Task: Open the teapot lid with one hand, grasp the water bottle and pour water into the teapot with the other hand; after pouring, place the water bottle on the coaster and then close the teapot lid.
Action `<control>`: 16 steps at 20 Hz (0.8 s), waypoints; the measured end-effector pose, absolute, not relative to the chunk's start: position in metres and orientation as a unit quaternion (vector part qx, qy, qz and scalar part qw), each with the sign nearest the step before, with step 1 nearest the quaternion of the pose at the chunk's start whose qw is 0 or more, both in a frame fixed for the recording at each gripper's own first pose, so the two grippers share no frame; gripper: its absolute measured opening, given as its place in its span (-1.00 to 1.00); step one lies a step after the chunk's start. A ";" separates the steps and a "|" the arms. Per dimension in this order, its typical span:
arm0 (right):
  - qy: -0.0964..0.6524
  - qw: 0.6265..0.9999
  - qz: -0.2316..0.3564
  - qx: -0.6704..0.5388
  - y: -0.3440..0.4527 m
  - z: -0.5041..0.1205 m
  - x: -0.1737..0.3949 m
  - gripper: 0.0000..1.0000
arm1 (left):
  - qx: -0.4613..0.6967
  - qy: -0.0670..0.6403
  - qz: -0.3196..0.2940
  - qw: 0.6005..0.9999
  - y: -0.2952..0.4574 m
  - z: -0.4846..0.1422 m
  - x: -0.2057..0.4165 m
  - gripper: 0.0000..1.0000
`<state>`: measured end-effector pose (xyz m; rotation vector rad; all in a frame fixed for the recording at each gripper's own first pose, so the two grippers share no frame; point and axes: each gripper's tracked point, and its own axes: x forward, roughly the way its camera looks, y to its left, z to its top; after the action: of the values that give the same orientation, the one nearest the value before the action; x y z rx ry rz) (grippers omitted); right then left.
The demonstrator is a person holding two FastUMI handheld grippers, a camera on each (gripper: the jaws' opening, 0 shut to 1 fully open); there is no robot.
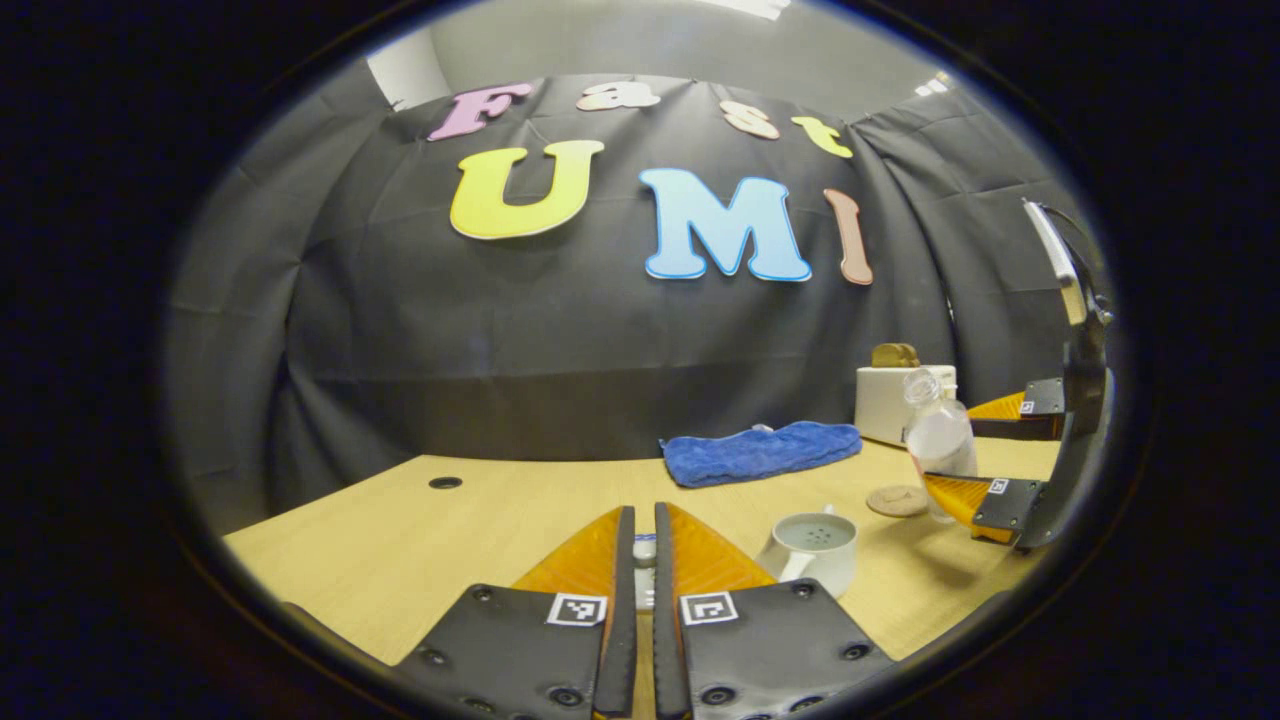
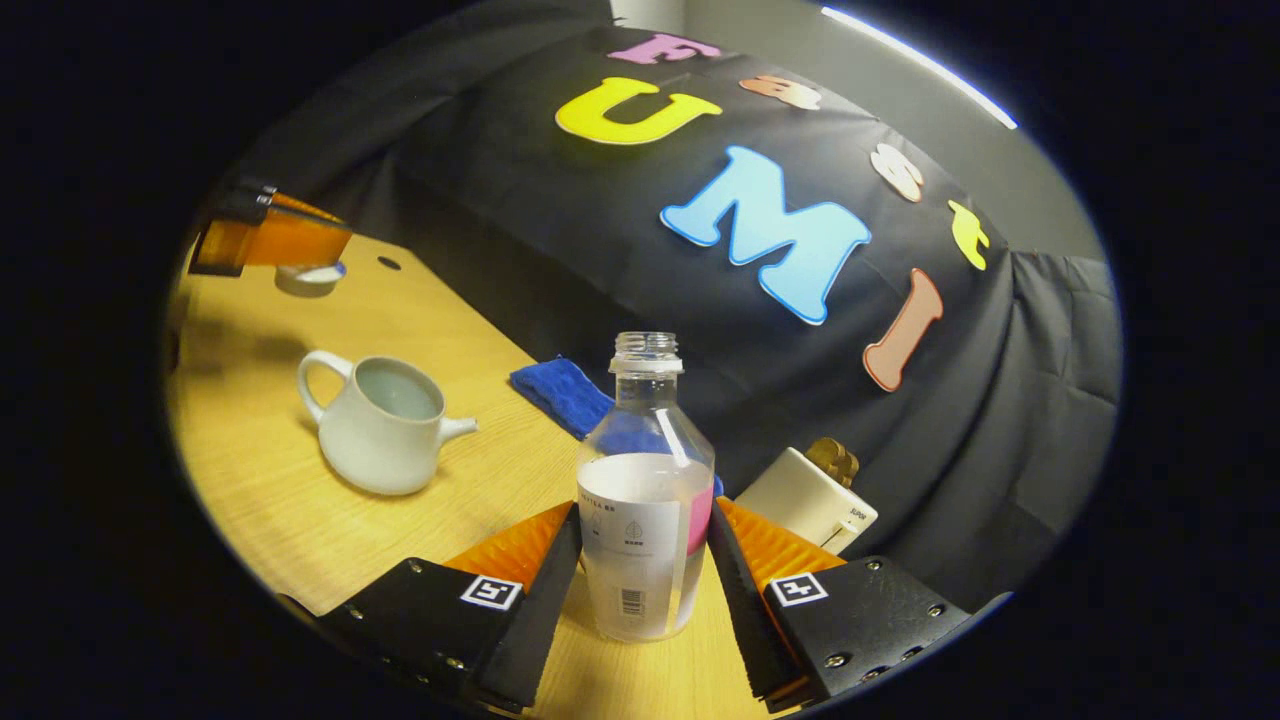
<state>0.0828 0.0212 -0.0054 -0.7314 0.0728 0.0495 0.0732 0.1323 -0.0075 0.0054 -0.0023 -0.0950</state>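
While the teapot lid (image 2: 310, 278) is pinched by the left gripper (image 1: 645, 560), the water bottle (image 2: 645, 500) is clamped between the right gripper (image 2: 645, 560) fingers. Step in hand: 1 bottle carried. Next, likely tilting over the open teapot (image 2: 385, 425), ahead-left.

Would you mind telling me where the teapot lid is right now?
The teapot lid is held off the pot in the left gripper, at the upper left of the right gripper view, above the table and behind the open teapot.

Dim booth, overhead light, fisheye-warped edges
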 end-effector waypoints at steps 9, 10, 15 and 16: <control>-0.019 0.815 0.065 -0.575 0.044 0.008 0.085 0.50 | 0.003 -0.001 -0.030 1.000 0.152 -0.008 0.077 -0.70; -0.021 0.802 0.069 -0.593 0.046 0.009 0.086 0.50 | 0.003 -0.001 -0.030 1.000 0.152 -0.008 0.077 -0.70; -0.028 0.754 0.077 -0.652 0.050 0.014 0.088 0.50 | 0.003 -0.001 -0.031 1.000 0.151 -0.009 0.077 -0.70; -0.031 0.740 0.081 -0.667 0.052 0.013 0.089 0.50 | 0.003 -0.001 -0.031 1.000 0.152 -0.008 0.077 -0.70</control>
<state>0.0889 0.0517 0.0133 -1.4620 -0.0685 0.1782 0.0773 0.1515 -0.0083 0.0061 -0.0022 -0.0623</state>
